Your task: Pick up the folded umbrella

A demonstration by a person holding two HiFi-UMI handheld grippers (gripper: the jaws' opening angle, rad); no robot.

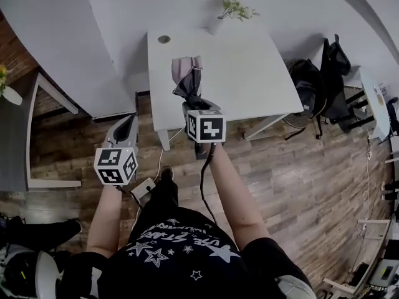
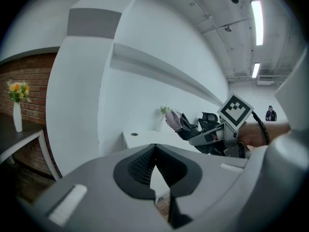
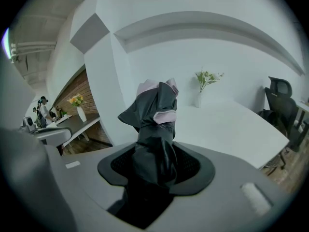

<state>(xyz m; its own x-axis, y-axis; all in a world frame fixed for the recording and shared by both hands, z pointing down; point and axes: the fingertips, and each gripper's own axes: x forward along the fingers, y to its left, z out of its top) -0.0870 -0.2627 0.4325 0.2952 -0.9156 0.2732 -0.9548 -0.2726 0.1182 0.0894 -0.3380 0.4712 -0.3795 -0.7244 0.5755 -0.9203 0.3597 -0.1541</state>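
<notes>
The folded umbrella [image 1: 187,80], black with a pale pink lining, sticks up and forward out of my right gripper [image 1: 194,104], which is shut on its lower part. In the right gripper view the umbrella [image 3: 155,124] fills the gap between the dark pads and rises above them. It is lifted off the white table [image 1: 249,73]. My left gripper [image 1: 126,129] hangs left of the table over the wood floor, jaws together with nothing between them. The left gripper view shows its pads [image 2: 145,166] meeting, and beyond them the umbrella [image 2: 181,123] held by the right gripper.
A vase of flowers [image 1: 229,11] stands at the table's far edge, and a round grommet [image 1: 164,39] sits at its far left corner. Black office chairs [image 1: 324,80] are to the right. A dark side table [image 1: 19,136] with a flower vase is at the left.
</notes>
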